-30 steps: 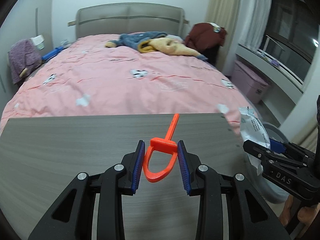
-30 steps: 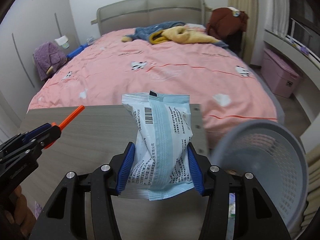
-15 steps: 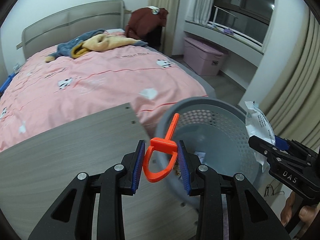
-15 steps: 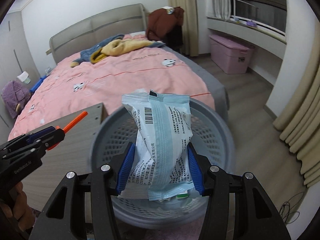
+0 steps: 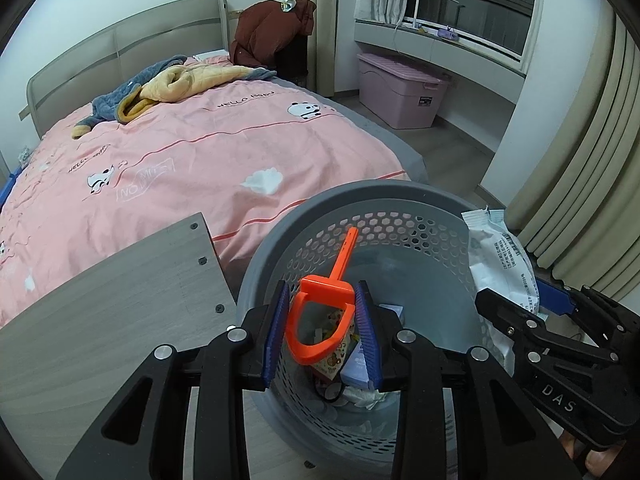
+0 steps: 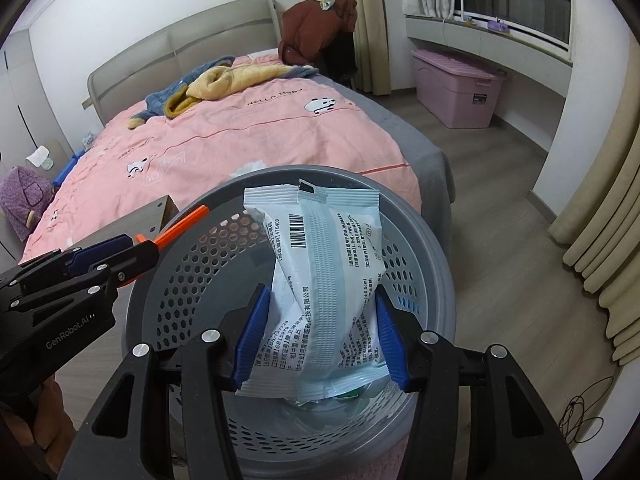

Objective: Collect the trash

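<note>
My left gripper [image 5: 322, 330] is shut on an orange plastic scoop [image 5: 320, 316] and holds it over the grey perforated waste basket [image 5: 280, 232]. The scoop's long handle points away from me. My right gripper [image 6: 318, 330] is shut on a pale blue sealed packet [image 6: 324, 280] with a barcode, also above the basket [image 6: 168, 280]. In the left wrist view the right gripper [image 5: 520, 304] and its packet [image 5: 500, 256] hang over the basket's right rim. In the right wrist view the left gripper [image 6: 116, 256] and scoop handle [image 6: 180, 226] sit at the left rim. Wrappers and paper lie in the basket's bottom.
A grey wooden table [image 5: 100, 320] borders the basket on the left. Behind it is a bed with a pink cover [image 5: 180, 152] and crumpled clothes [image 5: 168, 84]. A pink storage box [image 5: 400, 92] stands under the window, and beige curtains [image 5: 592, 184] hang at the right.
Both grippers swung right, away from the table top, and now hang over the basket. Each kept its grip, the left on the scoop and the right on the packet.
</note>
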A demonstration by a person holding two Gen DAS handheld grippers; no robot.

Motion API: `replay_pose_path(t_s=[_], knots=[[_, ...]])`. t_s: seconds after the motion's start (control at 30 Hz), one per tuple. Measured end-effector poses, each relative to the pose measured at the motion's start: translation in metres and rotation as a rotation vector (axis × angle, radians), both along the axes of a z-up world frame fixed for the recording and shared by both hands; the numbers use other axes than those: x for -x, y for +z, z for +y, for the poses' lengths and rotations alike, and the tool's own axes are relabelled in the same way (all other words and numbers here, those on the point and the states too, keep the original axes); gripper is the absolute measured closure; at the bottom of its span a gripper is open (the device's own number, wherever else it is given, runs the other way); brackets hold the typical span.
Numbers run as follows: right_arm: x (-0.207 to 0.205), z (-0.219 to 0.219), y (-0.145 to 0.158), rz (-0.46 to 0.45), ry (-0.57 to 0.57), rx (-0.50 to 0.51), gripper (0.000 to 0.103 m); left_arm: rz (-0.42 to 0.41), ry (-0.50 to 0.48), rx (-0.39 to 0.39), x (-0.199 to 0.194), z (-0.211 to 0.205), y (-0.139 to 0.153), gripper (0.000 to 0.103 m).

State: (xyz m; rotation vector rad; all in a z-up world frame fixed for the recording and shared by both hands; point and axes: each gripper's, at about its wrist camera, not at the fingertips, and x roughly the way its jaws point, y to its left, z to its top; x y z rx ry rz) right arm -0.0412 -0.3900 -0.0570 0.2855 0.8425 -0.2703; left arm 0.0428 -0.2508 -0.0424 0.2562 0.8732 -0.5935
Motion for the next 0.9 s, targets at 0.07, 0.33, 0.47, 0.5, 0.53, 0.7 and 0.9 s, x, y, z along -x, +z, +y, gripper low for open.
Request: replay_pose_path(t_s=[0.07, 0.33, 0.47, 0.5, 0.53, 0.7, 0.9], knots=[[-0.001, -0.001, 0.0, -0.001, 0.001, -0.004, 0.049, -0.004, 0.0, -0.005, 0.002, -0.002, 0.001, 0.069], [0.008, -0.006, 0.01, -0.055, -0.007, 0.001, 0.028, -0.026, 0.015, -0.008, 0.006, -0.002, 0.008, 0.042], [0.008, -0.005, 0.01, -0.051, -0.005, 0.005, 0.028, -0.034, 0.026, -0.011, 0.009, -0.001, 0.011, 0.039], [0.008, -0.004, 0.01, -0.05, -0.005, 0.004, 0.028, -0.036, 0.03, -0.014, 0.009, -0.001, 0.011, 0.038], [0.008, -0.004, 0.01, -0.05, -0.005, 0.002, 0.028, -0.037, 0.033, -0.015, 0.01, -0.001, 0.012, 0.037], [0.01, -0.005, 0.009, -0.048, -0.009, -0.002, 0.027, -0.038, 0.051, -0.02, 0.012, 0.002, 0.013, 0.034], [0.013, -0.005, 0.006, -0.044, -0.012, -0.007, 0.026, -0.034, 0.068, -0.027, 0.013, 0.005, 0.012, 0.03]])
